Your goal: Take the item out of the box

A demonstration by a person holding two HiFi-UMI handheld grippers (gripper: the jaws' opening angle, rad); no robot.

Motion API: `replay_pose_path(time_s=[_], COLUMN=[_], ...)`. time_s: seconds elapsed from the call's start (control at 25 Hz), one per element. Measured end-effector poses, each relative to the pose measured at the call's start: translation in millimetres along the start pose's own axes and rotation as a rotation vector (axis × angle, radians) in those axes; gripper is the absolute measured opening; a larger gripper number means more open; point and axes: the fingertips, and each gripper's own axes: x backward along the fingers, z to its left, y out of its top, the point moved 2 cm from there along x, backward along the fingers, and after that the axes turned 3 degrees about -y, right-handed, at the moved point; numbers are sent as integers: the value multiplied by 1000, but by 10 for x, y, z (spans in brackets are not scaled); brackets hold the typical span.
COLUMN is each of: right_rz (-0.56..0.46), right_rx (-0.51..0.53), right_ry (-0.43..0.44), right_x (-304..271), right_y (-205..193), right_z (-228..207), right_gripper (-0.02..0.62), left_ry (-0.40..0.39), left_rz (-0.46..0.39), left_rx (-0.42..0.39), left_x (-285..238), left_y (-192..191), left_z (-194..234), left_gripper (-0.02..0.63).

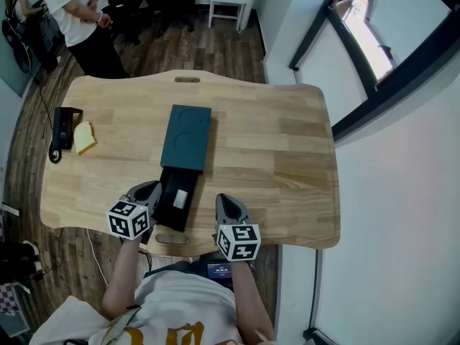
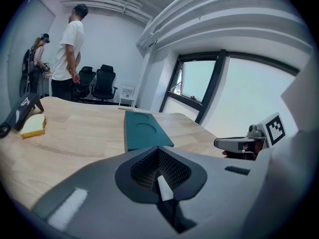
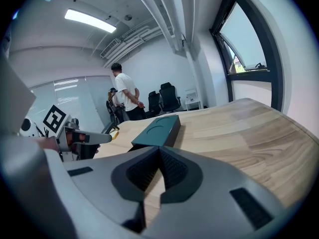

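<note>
In the head view, the white item (image 1: 180, 198) is seen in the black tray (image 1: 167, 212) slid out of the teal box (image 1: 188, 139), between the left gripper (image 1: 152, 189) and the right gripper (image 1: 223, 200); in the left gripper view, then the right gripper view, the jaws are shown closed and empty.

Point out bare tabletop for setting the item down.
Widest free patch: light wooden table right of the dark teal rectangular box. Smaller one between box and pale yellow block. Crowded at the near edge around the black tray.

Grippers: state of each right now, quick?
Left gripper: shut, nothing clearly gripped.
Right gripper: shut, empty.
</note>
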Motion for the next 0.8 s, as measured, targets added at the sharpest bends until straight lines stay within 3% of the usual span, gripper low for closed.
replay_pose_path(time_s=[0.2,0.48,0.8], right_rz=[15,77,113], right_rx=[10,-3,-17], right_ry=[15,30,35], right_x=[-60,-143,-236], right_y=[-48,-239,-427], right_z=[-4,-53,-169], right_gripper=[5,5,5], left_ry=[-2,-47,-81], left_rz=[30,161,254], left_rx=[7,57,87], left_x=[-44,-203,-391], left_y=[-78,-382,-658], left_z=[-25,-86,-176], left_gripper=[2,2,11])
